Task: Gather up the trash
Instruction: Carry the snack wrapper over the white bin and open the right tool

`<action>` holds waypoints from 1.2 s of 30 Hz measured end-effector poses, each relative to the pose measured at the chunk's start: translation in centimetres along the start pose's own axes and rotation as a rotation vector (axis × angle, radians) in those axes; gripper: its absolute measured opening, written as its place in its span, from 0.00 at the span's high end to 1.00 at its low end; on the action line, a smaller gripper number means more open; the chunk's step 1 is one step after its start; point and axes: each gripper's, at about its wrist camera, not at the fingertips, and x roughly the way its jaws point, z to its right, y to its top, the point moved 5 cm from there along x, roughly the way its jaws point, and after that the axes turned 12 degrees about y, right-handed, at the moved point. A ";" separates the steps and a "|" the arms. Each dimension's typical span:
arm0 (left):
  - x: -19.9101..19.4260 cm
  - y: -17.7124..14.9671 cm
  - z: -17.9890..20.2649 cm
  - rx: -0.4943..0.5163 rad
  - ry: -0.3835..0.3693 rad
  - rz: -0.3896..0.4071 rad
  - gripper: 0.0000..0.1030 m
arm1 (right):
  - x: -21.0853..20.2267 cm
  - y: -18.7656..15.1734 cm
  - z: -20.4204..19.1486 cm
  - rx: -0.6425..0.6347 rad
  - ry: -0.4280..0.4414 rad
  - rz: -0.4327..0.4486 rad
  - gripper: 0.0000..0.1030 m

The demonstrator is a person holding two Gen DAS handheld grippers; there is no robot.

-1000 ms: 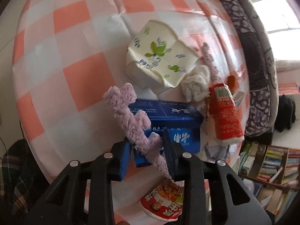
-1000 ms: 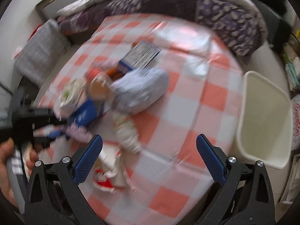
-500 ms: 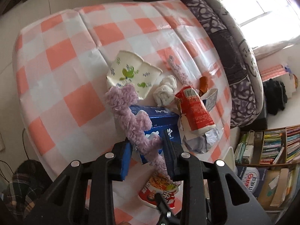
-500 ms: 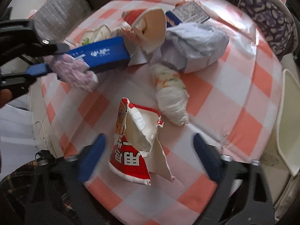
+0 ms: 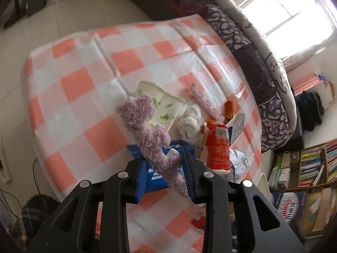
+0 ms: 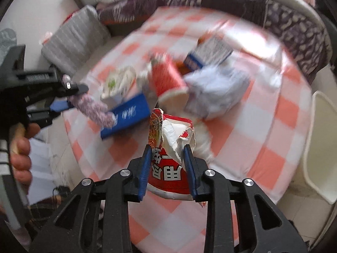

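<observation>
The right gripper [image 6: 167, 158] was clamped on a torn red noodle cup [image 6: 168, 145], its pads pressing both sides. The left gripper [image 5: 165, 164] was closed on a fuzzy lilac strip [image 5: 147, 130], held above the blue carton [image 5: 153, 175]. Judging by this, the collecting was barely begun: two pieces gripped, neither yet in the white bin [image 6: 322, 147], which stood beside the checked table [image 5: 84, 84], well away from the blue carton. Around that carton still lay a flowered paper box [image 5: 160, 107], a white wad [image 5: 189, 120], a red cup [image 5: 218, 151] and crumpled foil [image 5: 238, 162]. Nothing obvious blocked the way to the bin.
</observation>
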 end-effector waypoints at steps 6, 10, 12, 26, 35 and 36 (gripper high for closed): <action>-2.2 0.2 2.7 0.110 0.052 0.178 0.70 | -3.4 2.5 1.8 -0.017 -0.112 0.171 0.72; -4.0 -0.1 5.0 0.193 0.105 0.330 0.70 | -5.4 3.6 3.4 -0.022 -0.197 0.272 0.72; -4.8 -0.4 6.1 0.229 0.125 0.394 0.70 | -6.3 4.0 4.1 -0.023 -0.232 0.313 0.72; -6.4 -3.6 13.1 0.350 0.107 0.544 0.70 | -11.1 3.7 10.5 0.075 -0.441 0.417 0.71; -5.1 -6.4 17.4 0.431 0.067 0.522 0.70 | -13.9 2.4 17.4 0.267 -0.496 0.395 0.71; -5.0 -6.9 18.0 0.444 0.058 0.518 0.70 | -14.4 2.3 18.2 0.291 -0.503 0.393 0.71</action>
